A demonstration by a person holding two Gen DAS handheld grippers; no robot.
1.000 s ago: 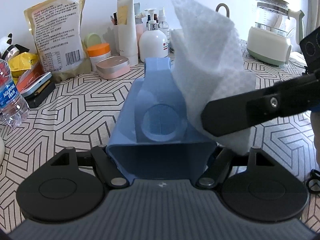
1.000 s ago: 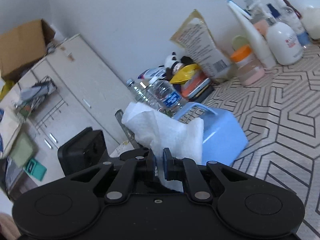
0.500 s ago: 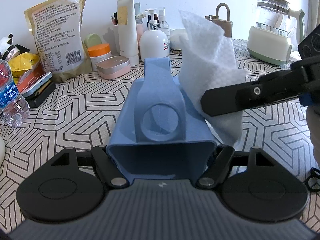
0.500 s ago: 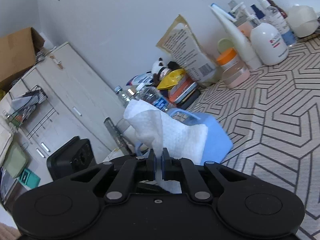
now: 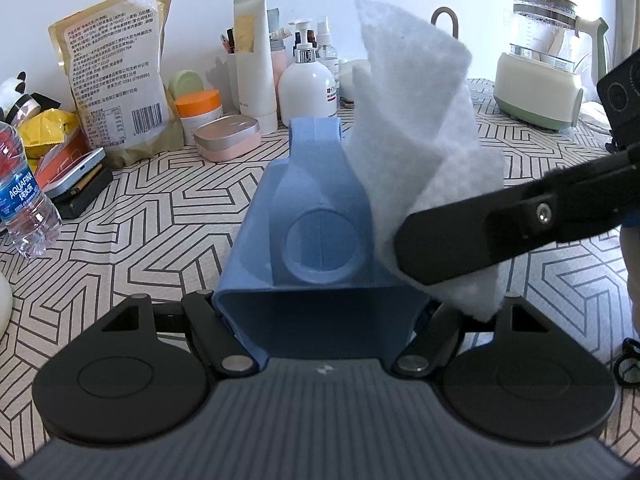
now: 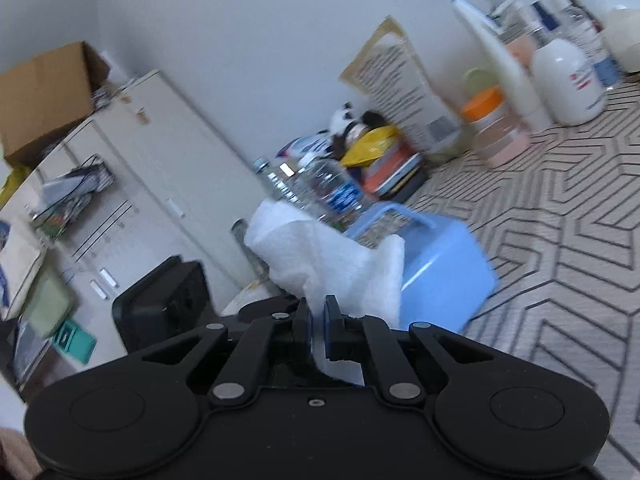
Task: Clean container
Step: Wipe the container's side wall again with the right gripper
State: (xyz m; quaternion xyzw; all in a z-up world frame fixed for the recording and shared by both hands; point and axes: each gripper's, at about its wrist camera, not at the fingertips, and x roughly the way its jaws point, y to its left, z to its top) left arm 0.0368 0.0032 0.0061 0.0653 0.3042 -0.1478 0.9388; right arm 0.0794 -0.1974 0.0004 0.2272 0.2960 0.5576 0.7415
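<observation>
- While our left hand-held gripper [image 5: 320, 320] grips the blue container [image 5: 316, 216], its two fingers sit spread wide against the container's near end, one on each side wall.
- We see the container lying lengthwise away from the left wrist camera, above the patterned tabletop [image 5: 160, 216], with its loop handle [image 5: 316, 132] at the far end and a round recess on its upper face.
- Our right hand-held gripper [image 6: 316, 320] is closed almost fully on a white wipe [image 6: 332, 264]; only the cloth separates its fingers.
- In the left wrist view, the wipe [image 5: 424, 136] stands up on the right of the container and touches its right edge; one black finger [image 5: 472, 236] of the right hand-held gripper crosses in front of the cloth.
- From the right wrist view, the container [image 6: 440, 272] lies just beyond the wipe; this view is motion-blurred.
- At the far left of the tabletop we note a water bottle [image 5: 24, 196], a printed pouch [image 5: 116, 72] and an orange-lidded jar [image 5: 199, 114].
- At the far right stands a kettle [image 5: 544, 60].
</observation>
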